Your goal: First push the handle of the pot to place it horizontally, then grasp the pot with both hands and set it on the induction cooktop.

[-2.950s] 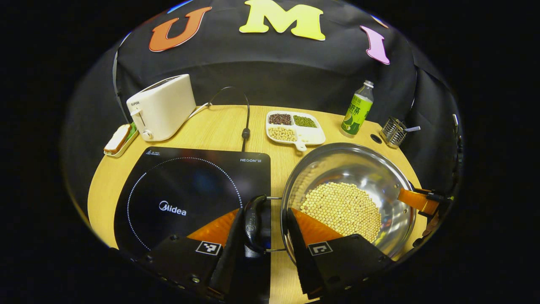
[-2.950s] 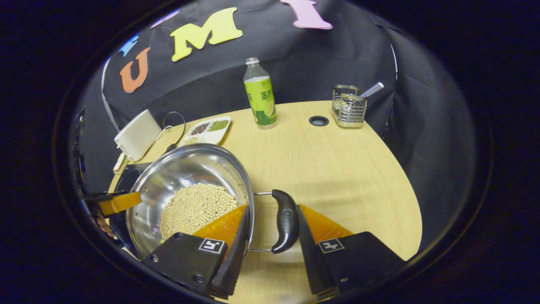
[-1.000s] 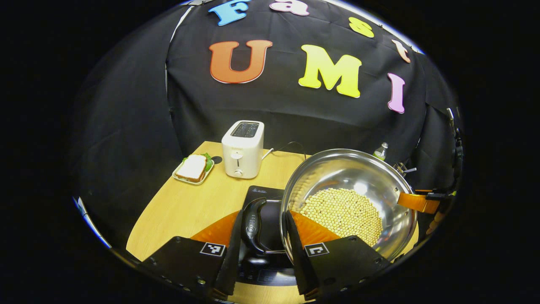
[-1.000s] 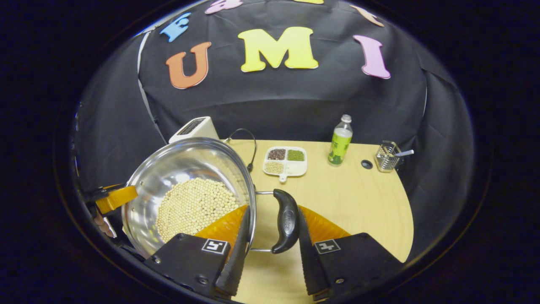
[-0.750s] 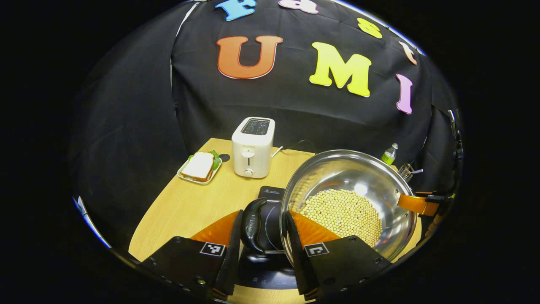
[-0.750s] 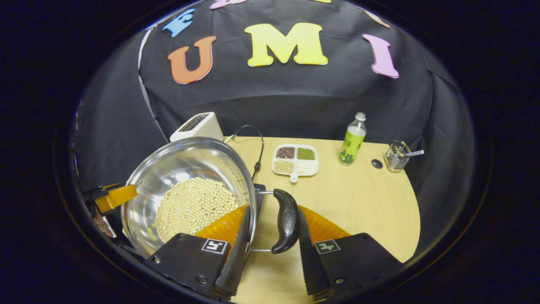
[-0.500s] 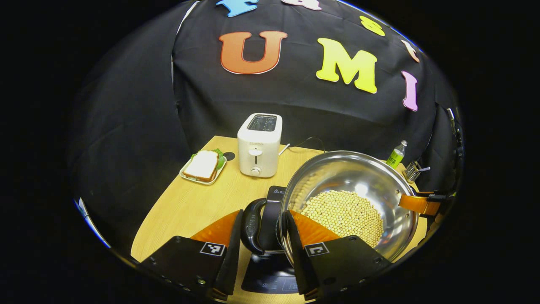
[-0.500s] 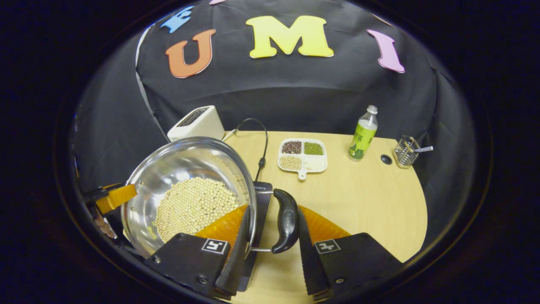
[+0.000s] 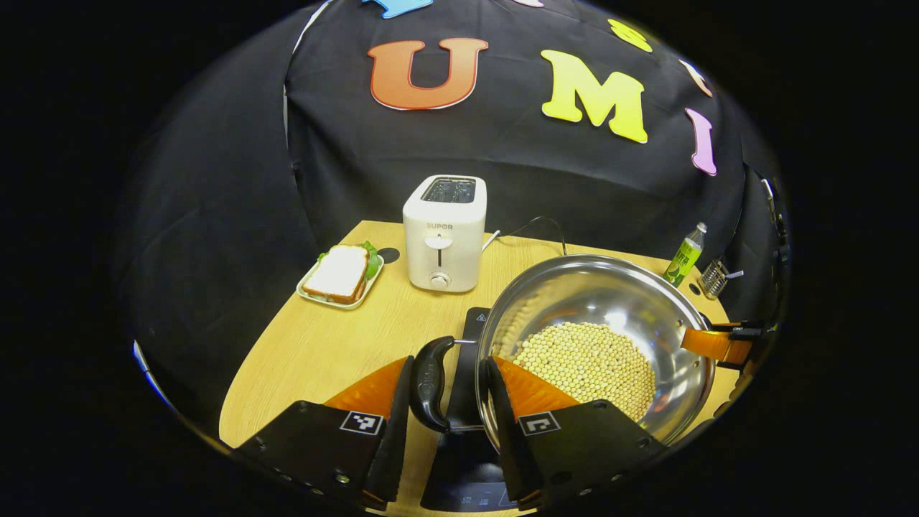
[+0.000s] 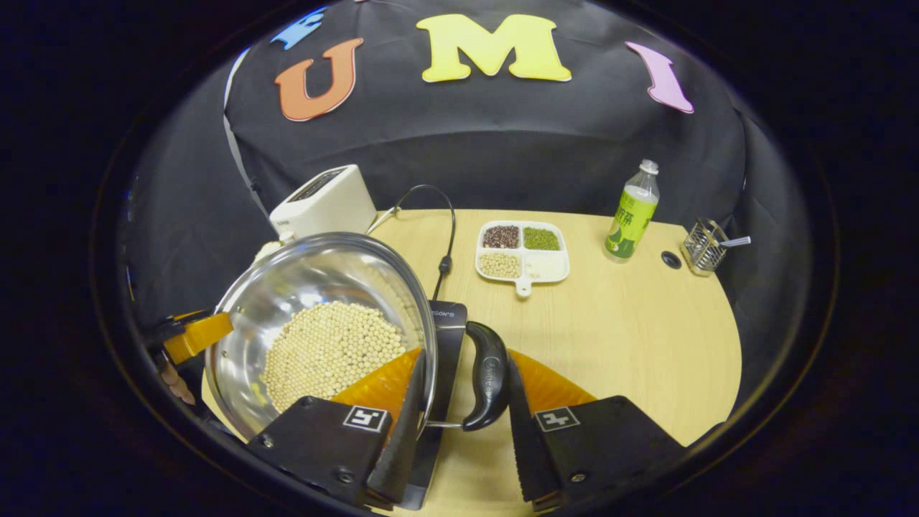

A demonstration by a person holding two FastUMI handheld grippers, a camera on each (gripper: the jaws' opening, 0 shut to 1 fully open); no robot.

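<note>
A rounded light wooden table [image 10: 632, 337] stands against the black cloth wall. A flat black glass induction cooktop [image 10: 444, 337] lies on it, and a wide shiny steel pot [image 9: 610, 301] filled with pale yellow soybeans [image 9: 585, 359] hangs above the cooktop's near part, partly over the wood; whether its base touches anything cannot be told.

In the left gripper view, the left gripper [image 9: 445, 416] has its two fingers set on either side of the pot's curved black left handle [image 9: 427, 384], one finger outside the handle and the other by the pot's rim; the grip looks clenched on the handle. In the right gripper view, the right gripper [image 10: 463, 416] straddles the curved black right handle [image 10: 488, 384] the same way, fingers pressed in on it.

Behind the pot stands a white boxy two-slot toaster [image 9: 444, 233], and to its left a small tray with a sandwich [image 9: 341, 273]. A white divided dish of mixed beans [image 10: 523, 258] sits near the table's middle, a green-labelled clear plastic bottle [image 10: 632, 212] stands to its right, and a small wire metal basket [image 10: 705, 248] stands near the far right edge.
</note>
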